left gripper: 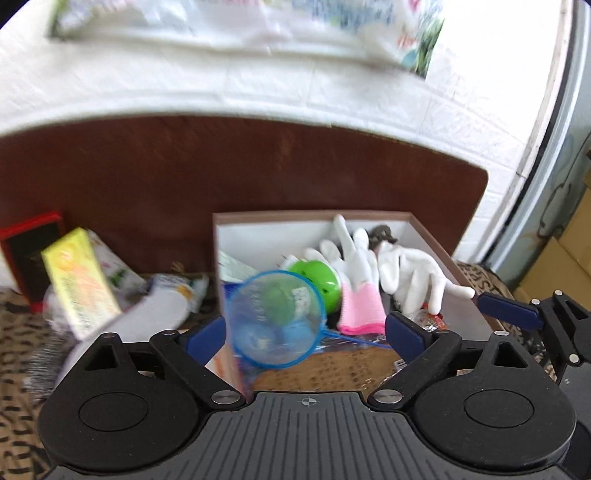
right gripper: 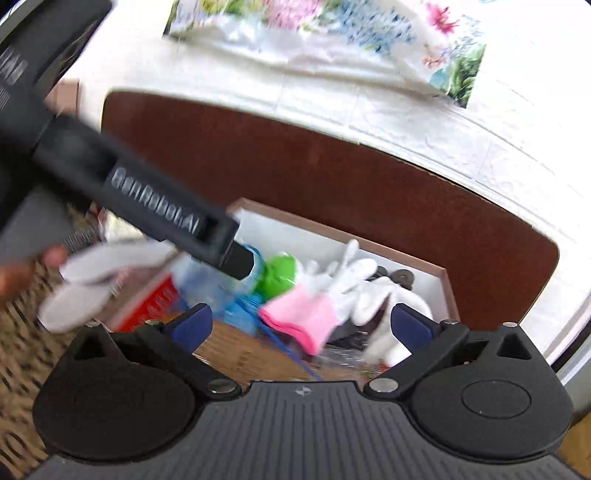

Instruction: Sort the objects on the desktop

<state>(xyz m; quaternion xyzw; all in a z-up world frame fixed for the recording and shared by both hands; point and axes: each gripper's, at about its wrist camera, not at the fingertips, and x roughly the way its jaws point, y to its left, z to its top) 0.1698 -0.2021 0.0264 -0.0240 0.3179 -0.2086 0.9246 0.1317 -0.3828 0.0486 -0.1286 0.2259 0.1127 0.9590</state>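
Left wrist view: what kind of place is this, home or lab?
Most likely a home, a bedroom perhaps. A leopard-print cover lies under the clutter, a brown padded board like a headboard stands against the white wall, and a floral cloth hangs above. The box holds household odds and ends.

Daylight, bright and even; the white wall (left gripper: 332,92) beyond the jaws is near blown out. Shadows soft. Strong fisheye bending: the brown board (left gripper: 258,166) ahead of the jaws bows into an arc in both views. Motion blur heavy left of the jaws: yellow box (left gripper: 79,280) smeared. Right view softer overall; pink-cuffed glove (right gripper: 306,317) between the jaws streaked.
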